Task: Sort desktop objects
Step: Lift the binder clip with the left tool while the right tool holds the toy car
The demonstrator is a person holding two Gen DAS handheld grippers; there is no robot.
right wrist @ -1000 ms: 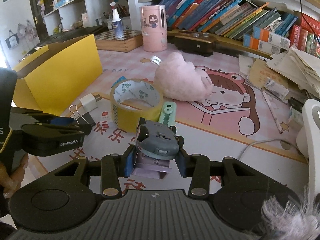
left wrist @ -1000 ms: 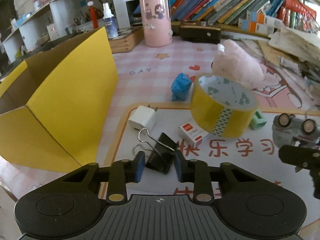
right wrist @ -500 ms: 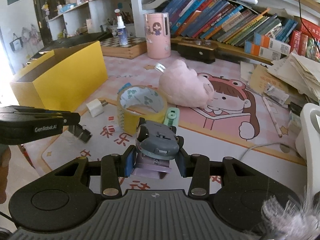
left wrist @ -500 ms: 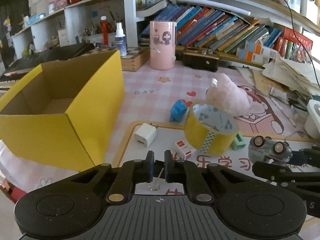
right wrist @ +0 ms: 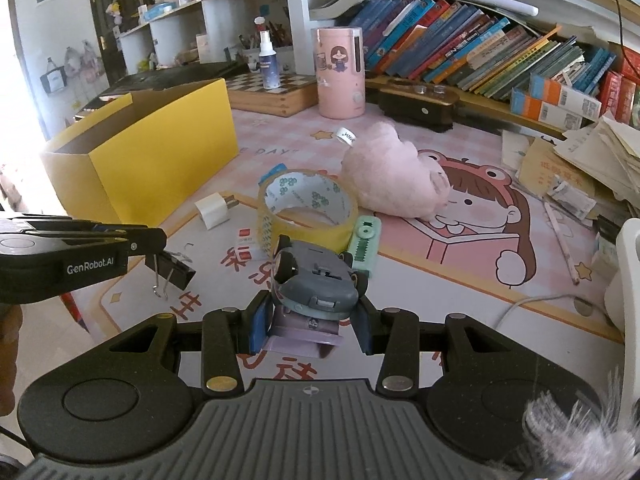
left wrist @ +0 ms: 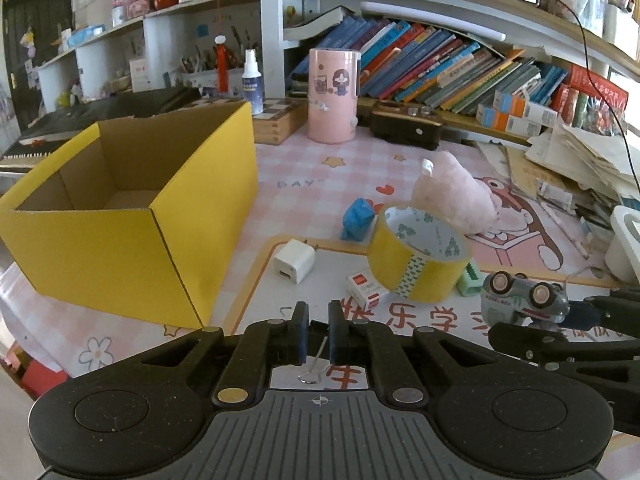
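While we look along the left gripper (left wrist: 318, 338), we see its jaws drawn nearly together on a black binder clip (right wrist: 170, 268); they have just been closing, and the clip is between them. From this view only a wire handle of the clip shows in the narrow gap. In the right wrist view the clip hangs from the left gripper's tip above the desk mat (right wrist: 460, 280), its wire handles pointing down, clear of the surface.

Our right gripper (right wrist: 310, 326) is clamped on a grey toy car (right wrist: 316, 280), which lies upside down between the blue pads, wheels up, with a pale purple part beneath it.

To the left stands an open yellow box (left wrist: 132, 236); the part of its floor that we can see is bare cardboard. Between the box and the grippers, on the mat, lie a white charger plug (left wrist: 294, 266), a small red and white box (left wrist: 366, 290), a roll of yellow tape (left wrist: 418, 258) standing on its edge, and a green correction tape (right wrist: 364, 246) just beside the roll. A blue crumpled thing (left wrist: 358, 220) sits behind the roll, and a pink plush toy (right wrist: 394, 182) rests further back, near a pink tin (left wrist: 334, 96). Books (left wrist: 452, 76) line the shelf behind.
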